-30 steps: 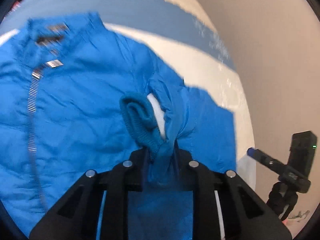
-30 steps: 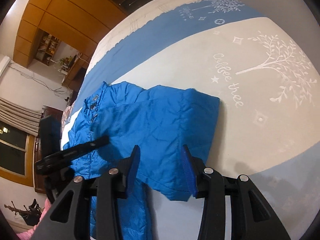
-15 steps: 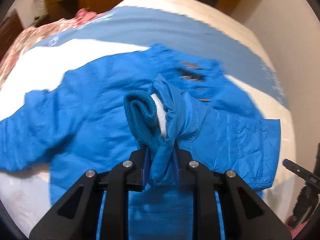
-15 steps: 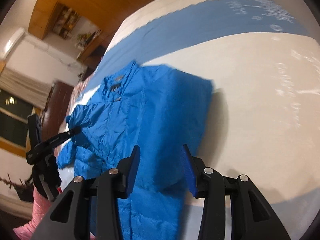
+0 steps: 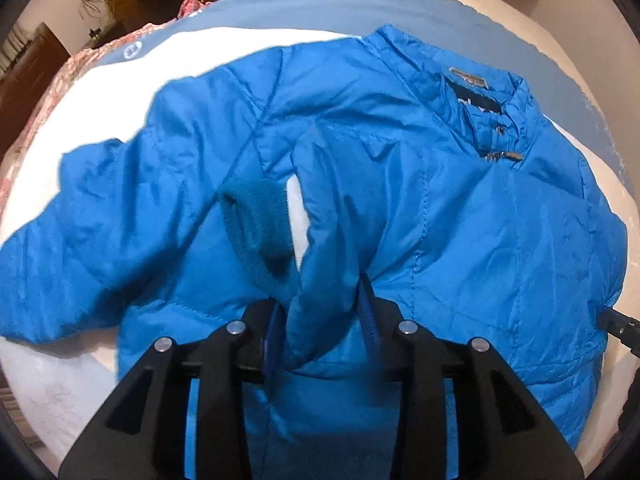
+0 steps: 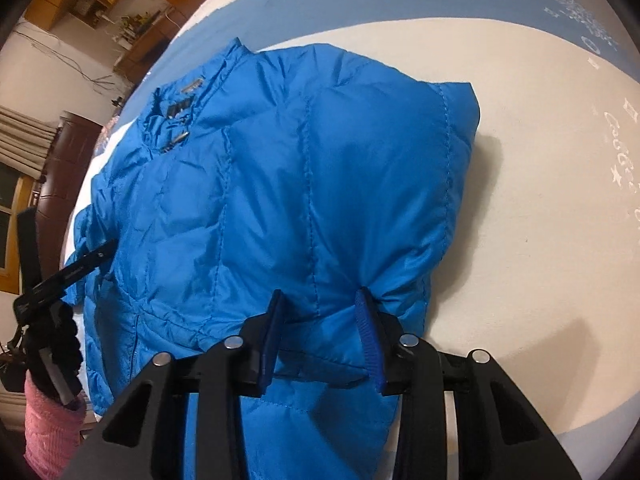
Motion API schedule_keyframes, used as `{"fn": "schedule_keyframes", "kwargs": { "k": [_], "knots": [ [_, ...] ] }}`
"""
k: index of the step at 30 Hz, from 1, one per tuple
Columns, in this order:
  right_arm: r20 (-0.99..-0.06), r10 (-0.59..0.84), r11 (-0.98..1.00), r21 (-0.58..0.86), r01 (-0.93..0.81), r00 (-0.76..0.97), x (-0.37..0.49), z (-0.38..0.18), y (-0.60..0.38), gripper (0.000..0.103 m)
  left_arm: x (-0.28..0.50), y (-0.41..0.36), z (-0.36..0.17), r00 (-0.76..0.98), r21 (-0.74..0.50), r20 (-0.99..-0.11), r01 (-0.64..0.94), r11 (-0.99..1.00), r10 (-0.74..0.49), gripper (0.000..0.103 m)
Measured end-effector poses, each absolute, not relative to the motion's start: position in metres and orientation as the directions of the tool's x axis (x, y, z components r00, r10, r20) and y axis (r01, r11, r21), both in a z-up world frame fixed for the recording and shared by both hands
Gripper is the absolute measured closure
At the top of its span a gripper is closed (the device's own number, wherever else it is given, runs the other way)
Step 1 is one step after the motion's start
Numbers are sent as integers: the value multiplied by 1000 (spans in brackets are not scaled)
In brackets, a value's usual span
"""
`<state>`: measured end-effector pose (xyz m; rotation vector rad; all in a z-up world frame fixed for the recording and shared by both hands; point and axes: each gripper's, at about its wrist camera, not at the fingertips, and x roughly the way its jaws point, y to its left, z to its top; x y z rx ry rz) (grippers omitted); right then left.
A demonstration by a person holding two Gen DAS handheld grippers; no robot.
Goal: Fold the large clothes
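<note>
Blue quilted puffer jacket (image 5: 460, 208) spread on the white-and-blue bed (image 6: 560, 200).
Left gripper (image 5: 320, 328) pinches its ribbed-cuffed sleeve (image 5: 256, 224); right gripper (image 6: 320, 328), half open, straddles a folded edge.

The blue quilted puffer jacket (image 5: 460, 216) lies spread on the white-and-blue patterned bedspread (image 5: 200, 48), ahead of the left gripper (image 5: 320, 320), with its ribbed knit sleeve cuff (image 5: 256, 224) just ahead-left of the fingers and its collar far ahead-right. A folded jacket edge sits between the right gripper's (image 6: 320, 332) fingers; bedspread extends to its right.
</note>
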<state>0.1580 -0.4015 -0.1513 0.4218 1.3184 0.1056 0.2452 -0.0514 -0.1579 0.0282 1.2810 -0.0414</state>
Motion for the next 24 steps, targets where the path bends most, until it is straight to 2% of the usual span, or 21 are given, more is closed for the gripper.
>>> {"fn": "schedule_keyframes", "kwargs": {
  "k": [4,8,11,16,18,24],
  "knots": [
    [-890,311,921,368,124,332,154,-111,-387,64,232,-56,-116,380,36,-925,44,998,16,63],
    [-895,311,930,356,92,320,162,-101,-358,64,227,-69,-97,406,-11,-913,94,996,-48,63],
    [-907,309,932,348,100,285,170,-114,-338,64,228,-72,-107,385,-5,-921,128,992,-54,63],
    [-938,278,938,312,153,207,179,-151,-322,65,236,-65,-156,284,6,-958,172,985,-43,63],
    [-932,293,926,332,179,212,181,-163,-325,66,240,-55,-172,253,-46,-963,174,984,-90,63],
    [-918,321,898,373,234,234,174,-151,-330,64,234,-50,-154,272,-57,-956,184,981,-107,65]
  ]
}}
